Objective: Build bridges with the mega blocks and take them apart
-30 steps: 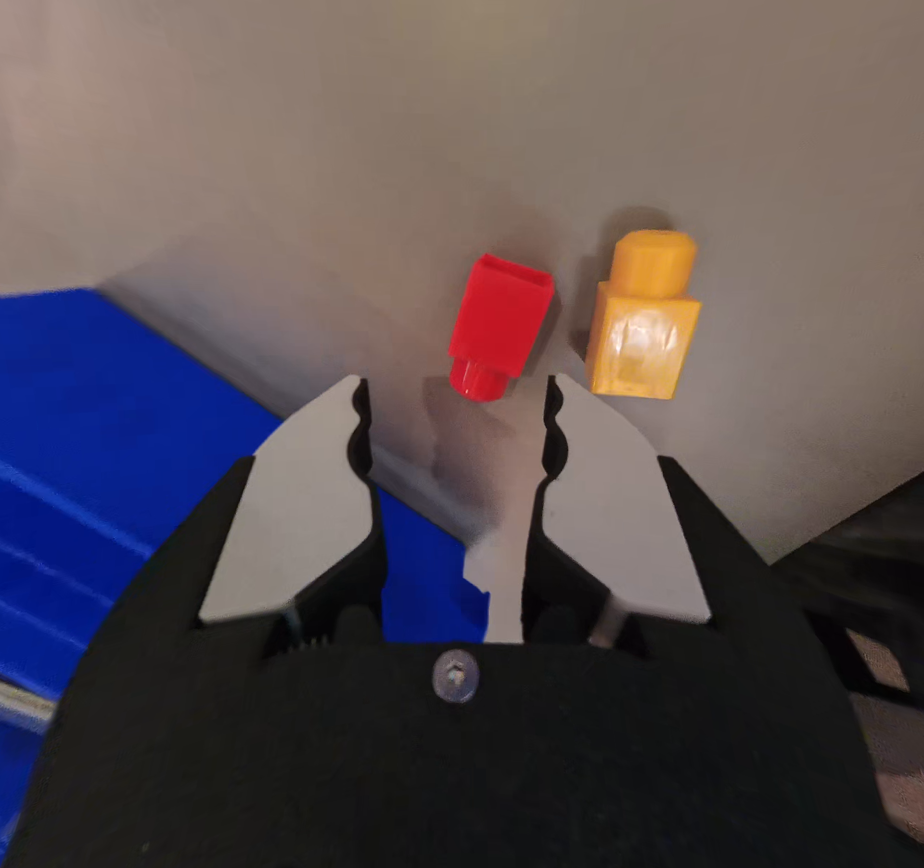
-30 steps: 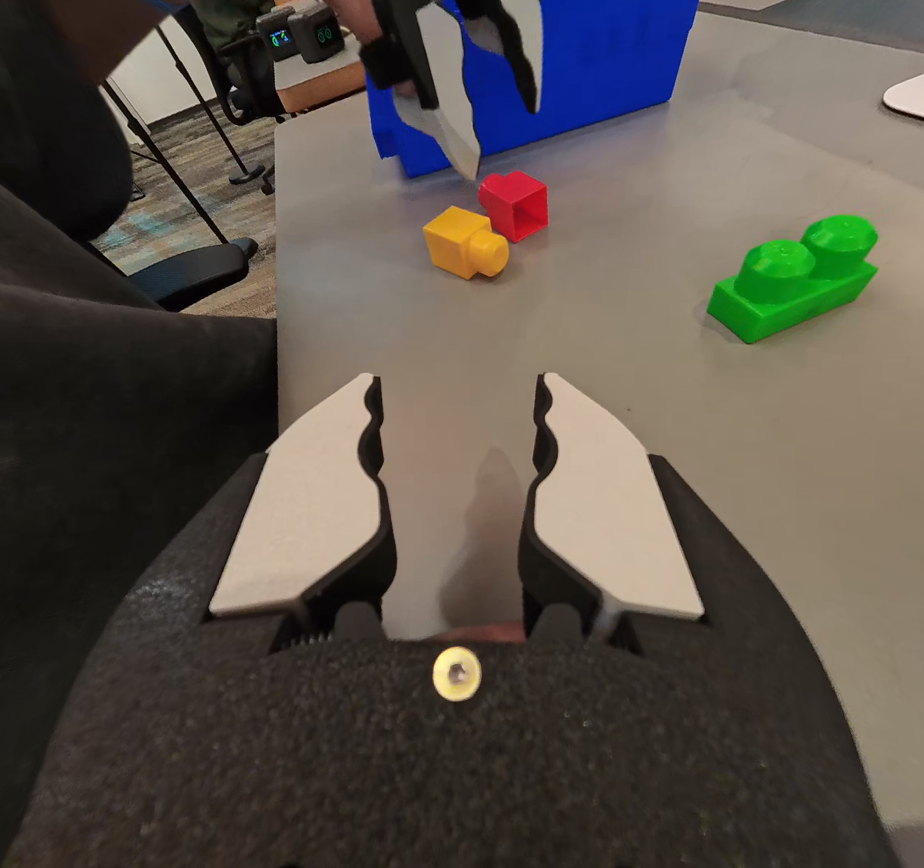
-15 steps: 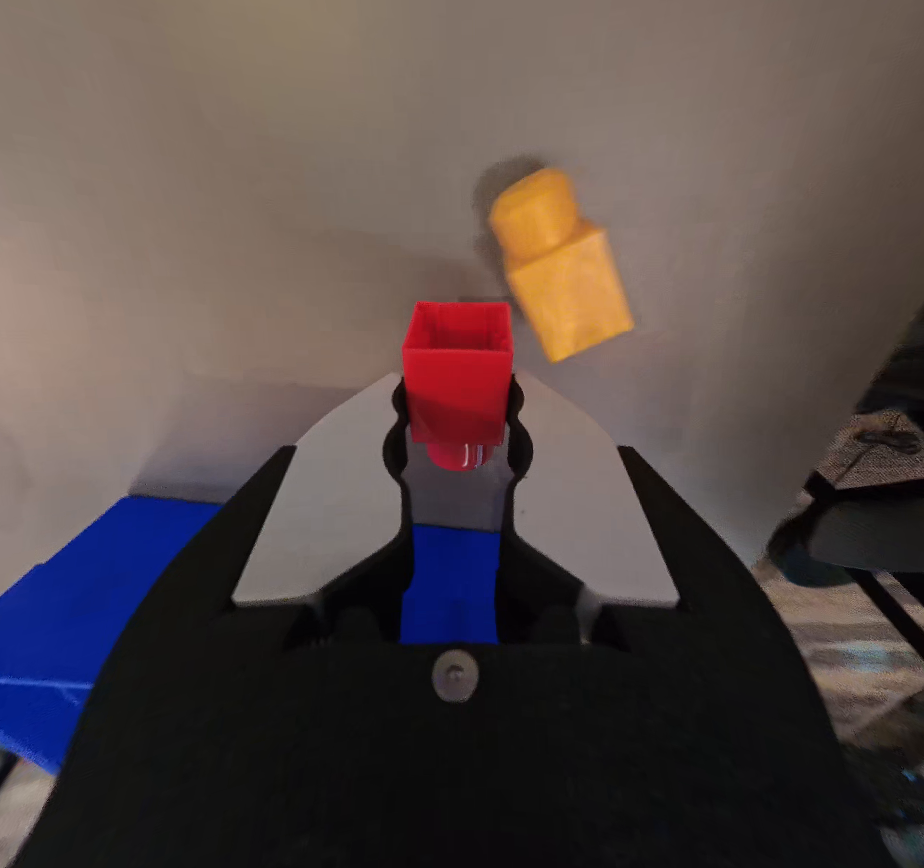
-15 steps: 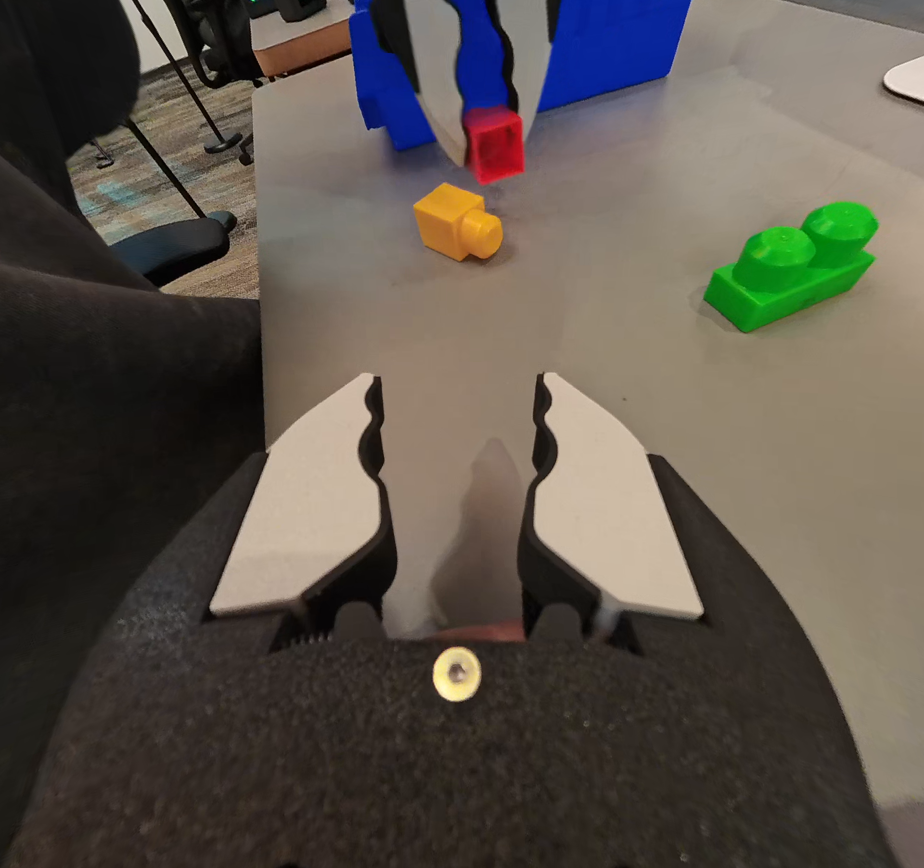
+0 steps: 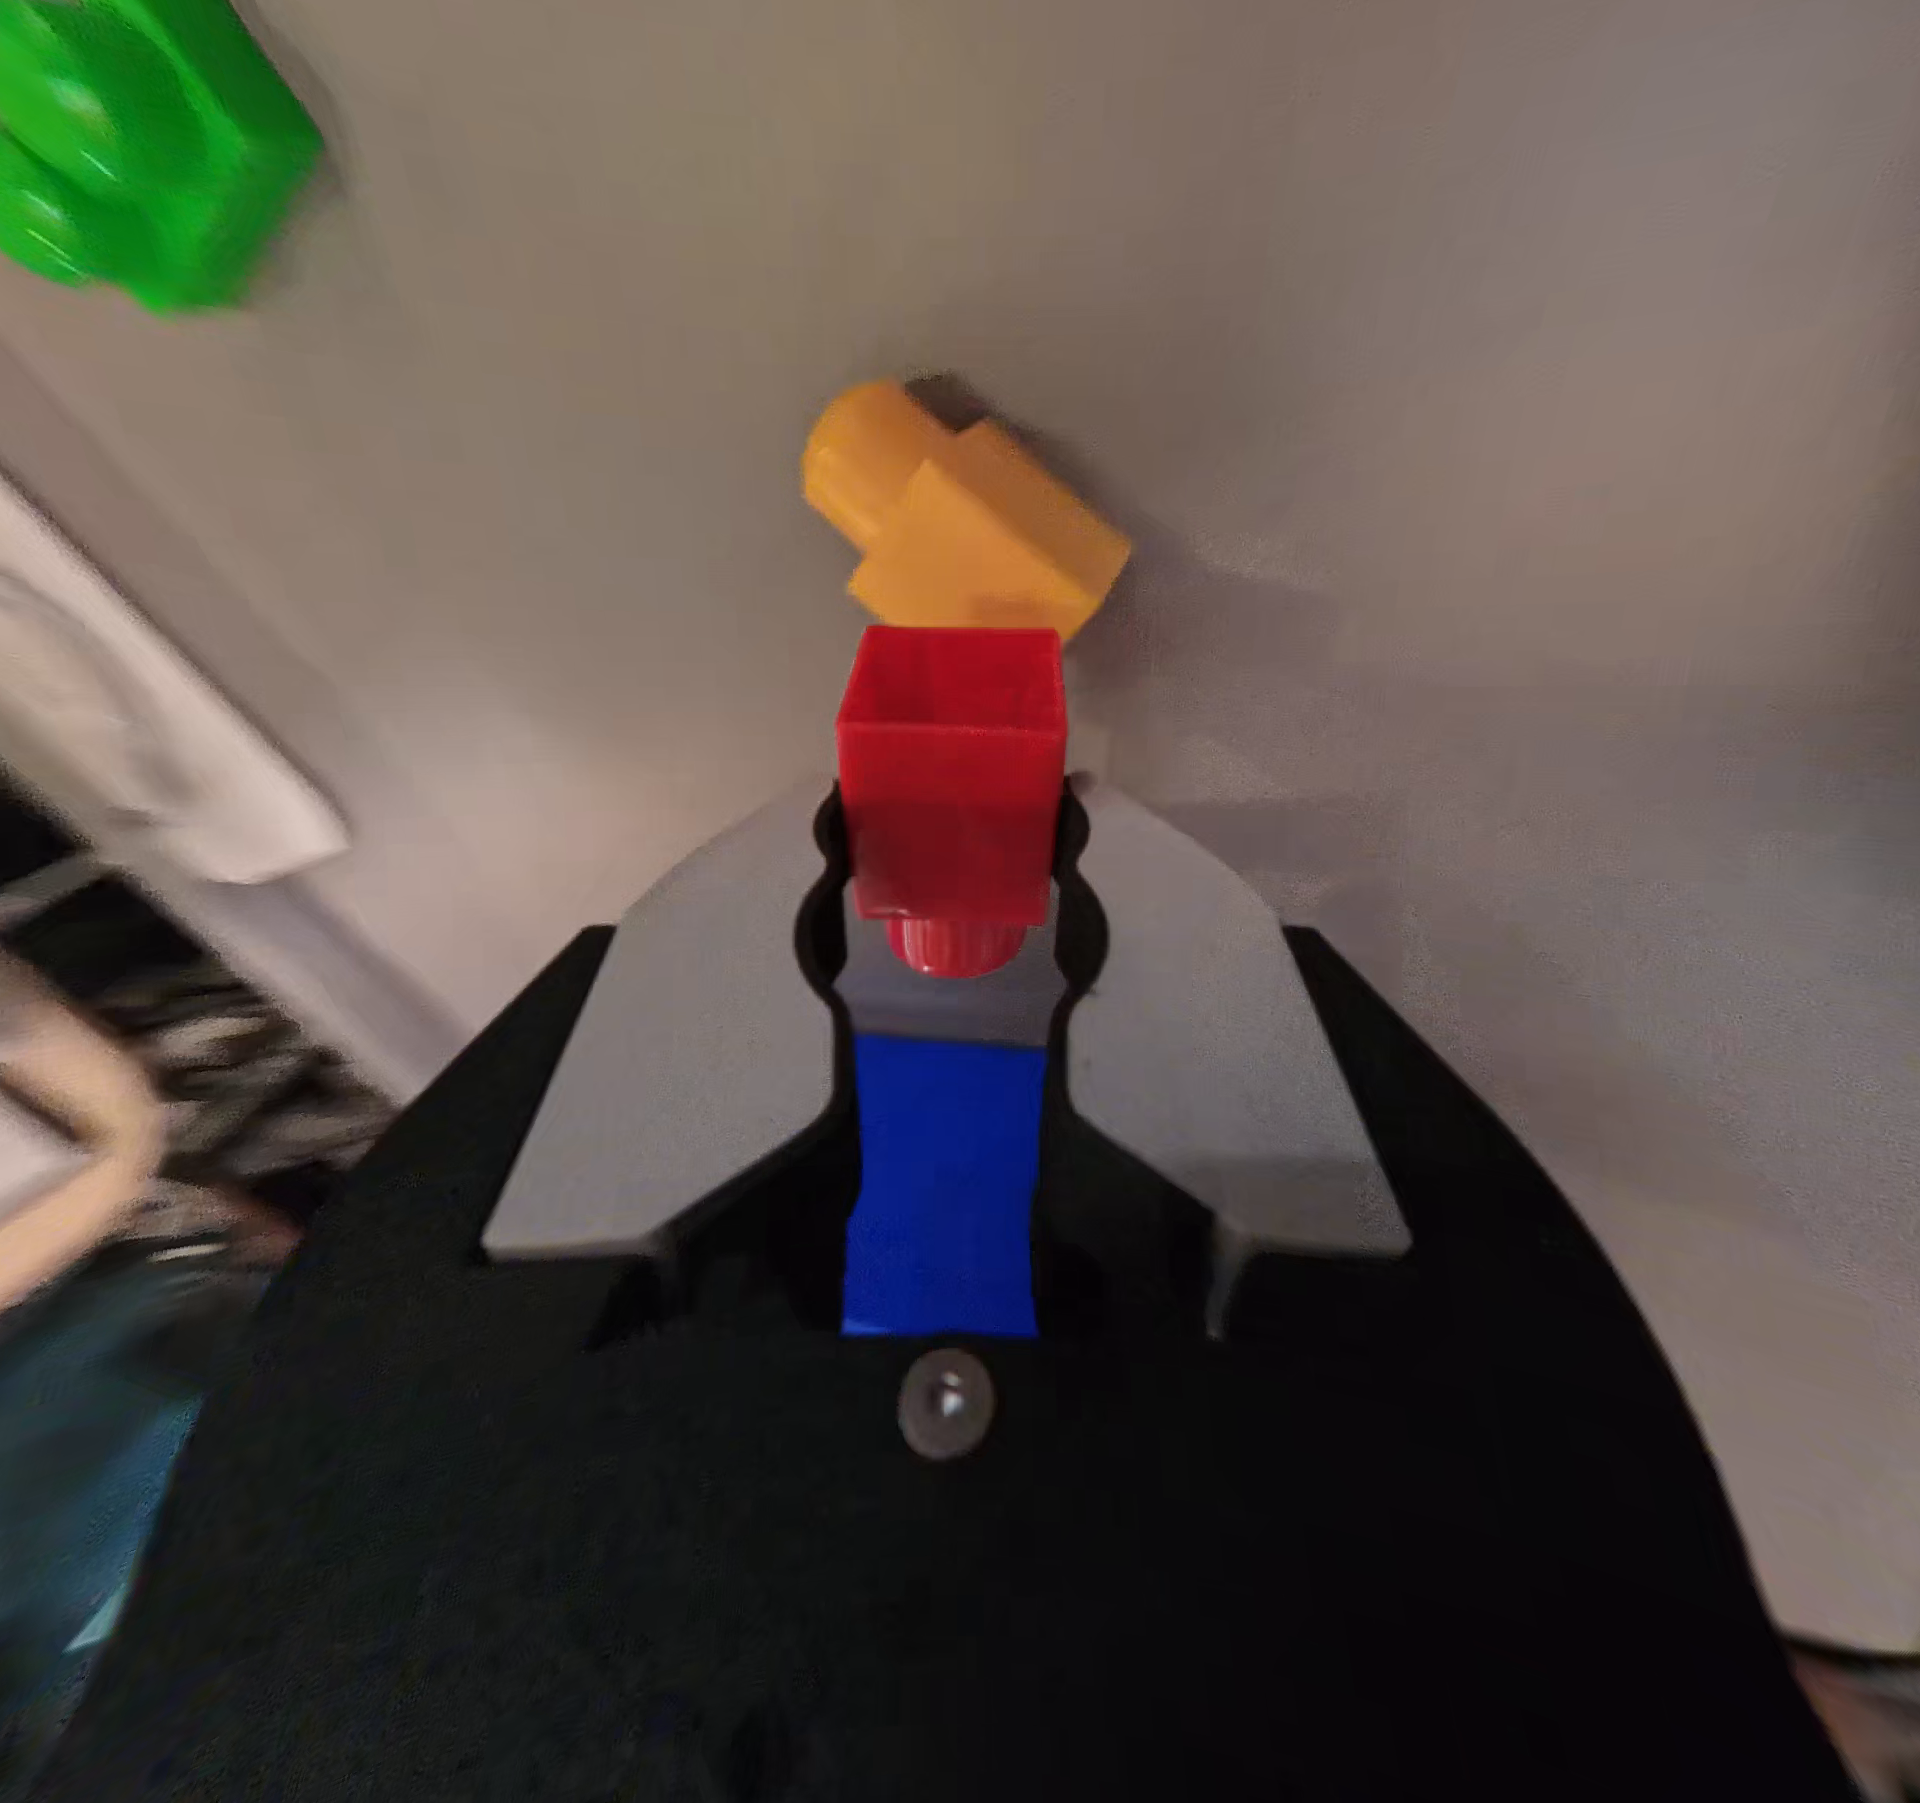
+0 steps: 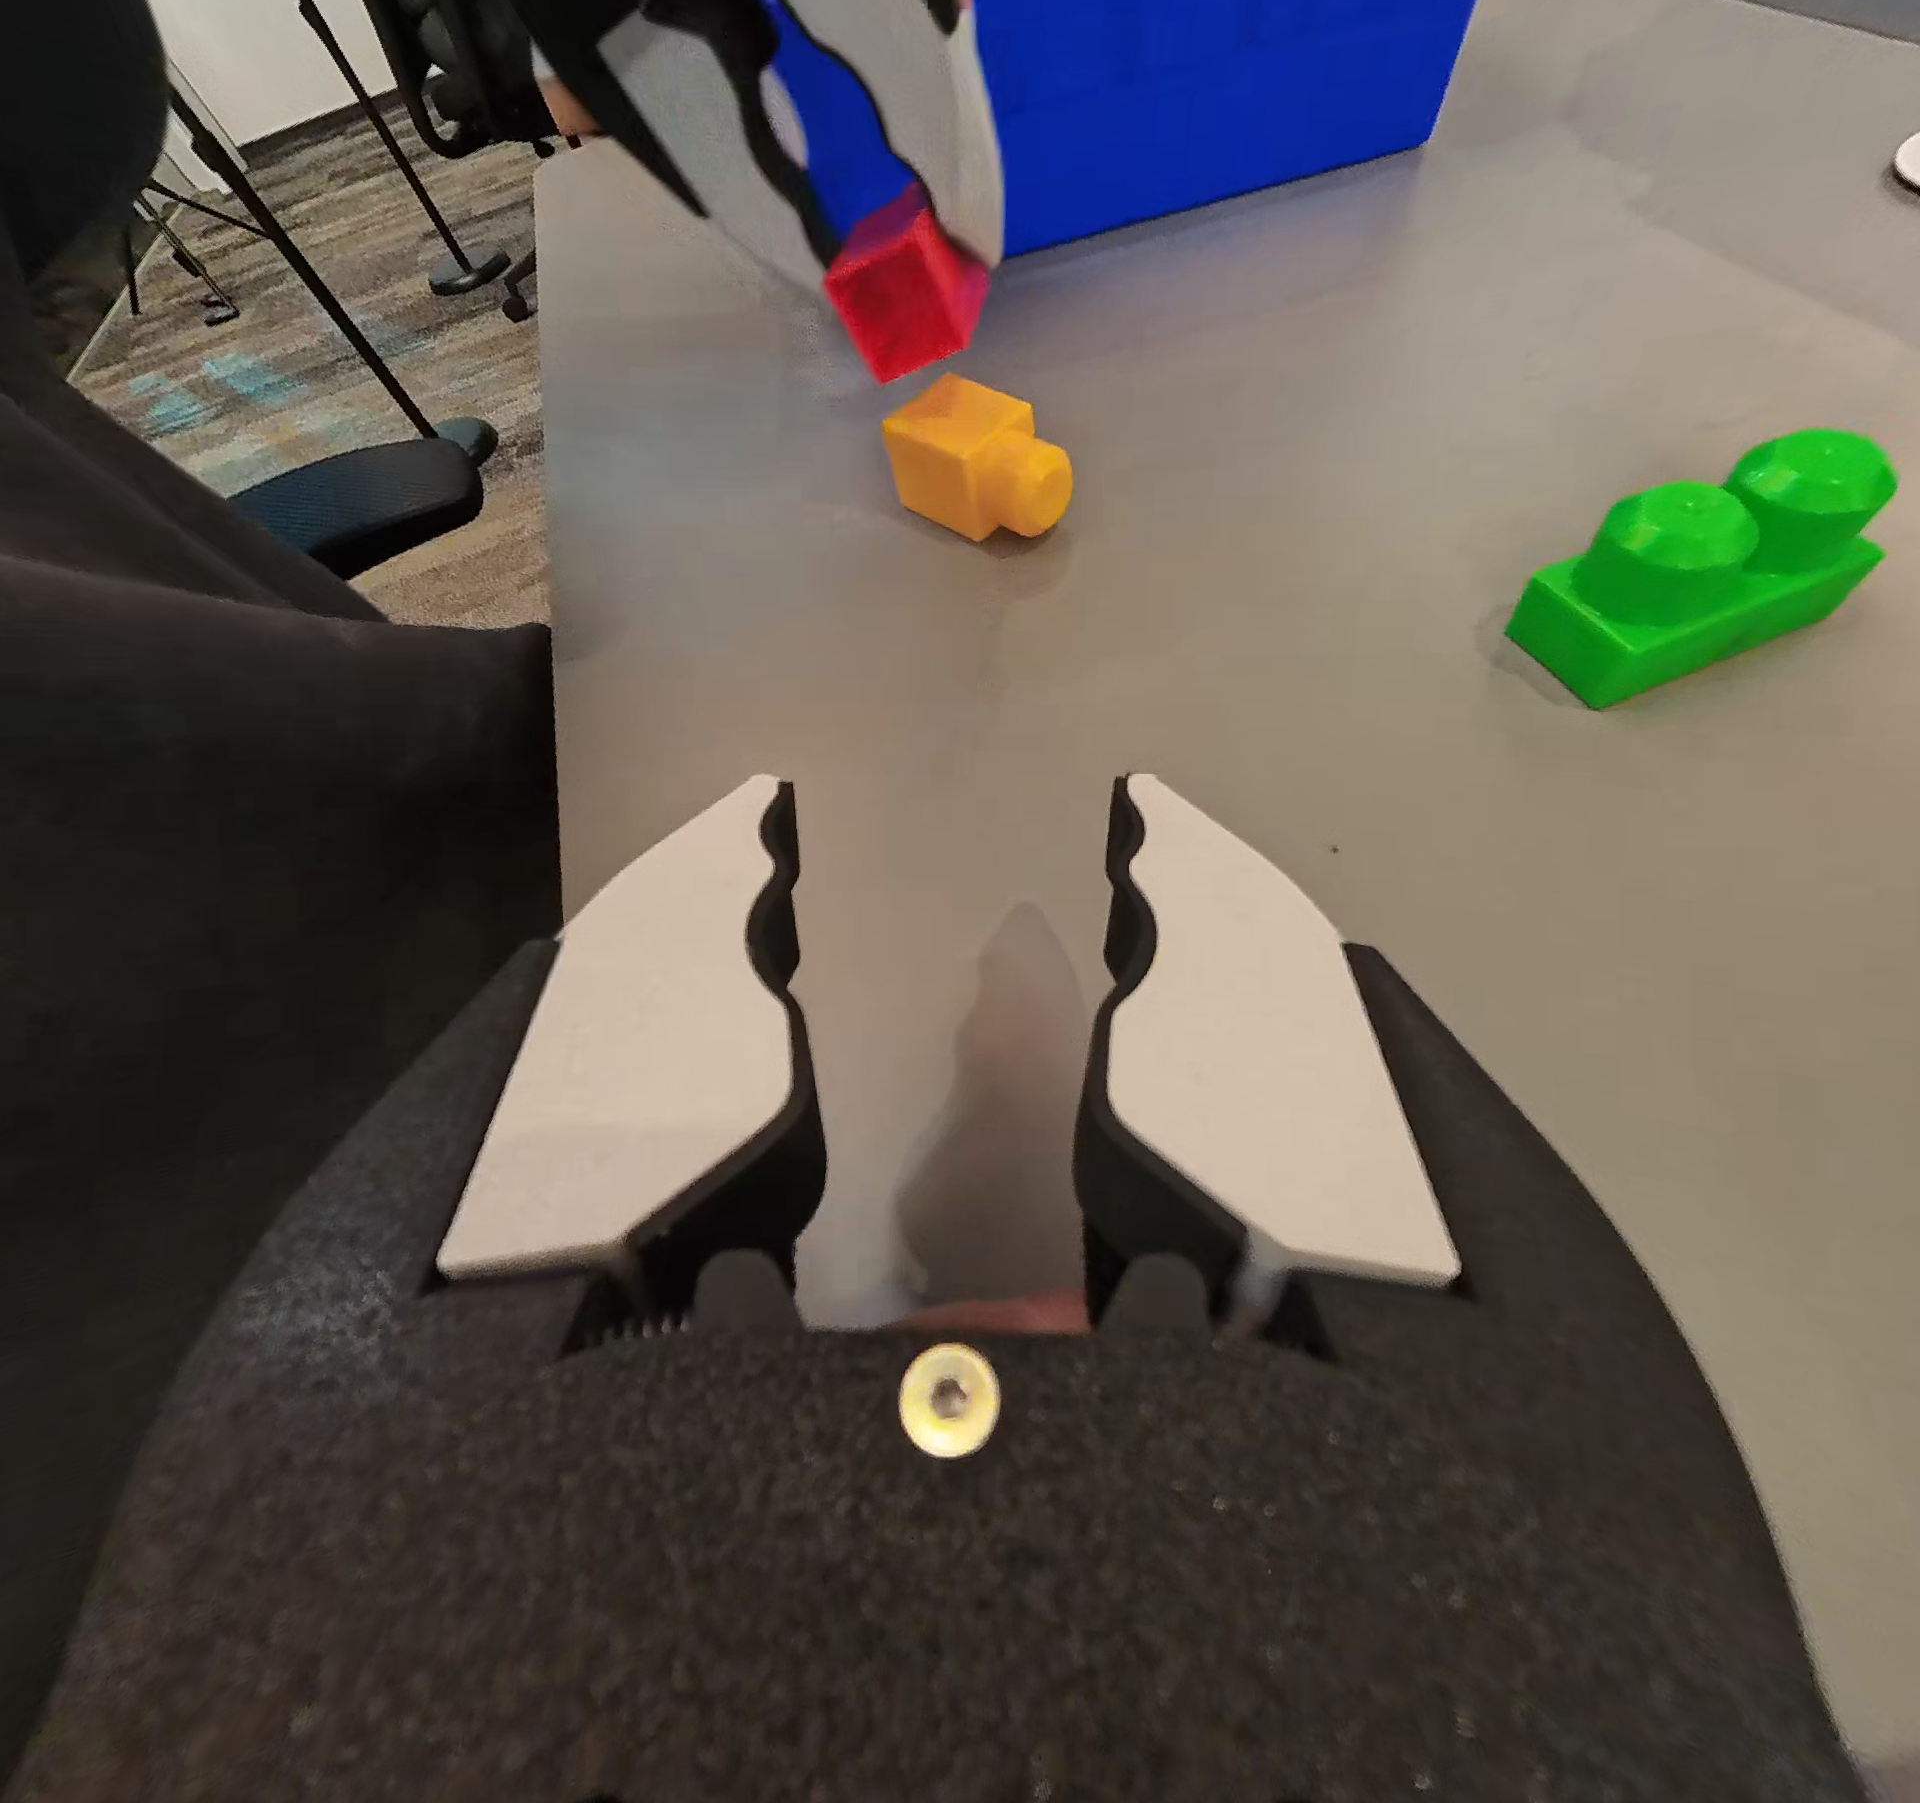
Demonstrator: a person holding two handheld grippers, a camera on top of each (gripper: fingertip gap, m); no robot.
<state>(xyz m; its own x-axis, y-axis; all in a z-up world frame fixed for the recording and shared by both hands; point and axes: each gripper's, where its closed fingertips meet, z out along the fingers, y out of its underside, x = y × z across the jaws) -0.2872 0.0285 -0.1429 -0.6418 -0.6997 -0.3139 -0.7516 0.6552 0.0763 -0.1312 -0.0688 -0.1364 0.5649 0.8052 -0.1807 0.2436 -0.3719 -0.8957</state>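
Observation:
My left gripper is shut on a small red block, hollow side facing away from me and stud towards me. In the right wrist view it holds the red block in the air, just above a yellow one-stud block lying on its side on the grey table. The yellow block sits just beyond the red one in the left wrist view. A green two-stud block lies at the right, and shows blurred in the left wrist view. My right gripper is open and empty, low over the table.
A blue bin stands at the back of the table. The table's left edge runs near the yellow block, with office chairs and tripod legs on the carpet beyond. A dark sleeve fills the left of the right wrist view.
My left gripper closed on the red block, lifted it off the table and swung round, bringing it over the yellow block. The right gripper stayed open and barely moved.

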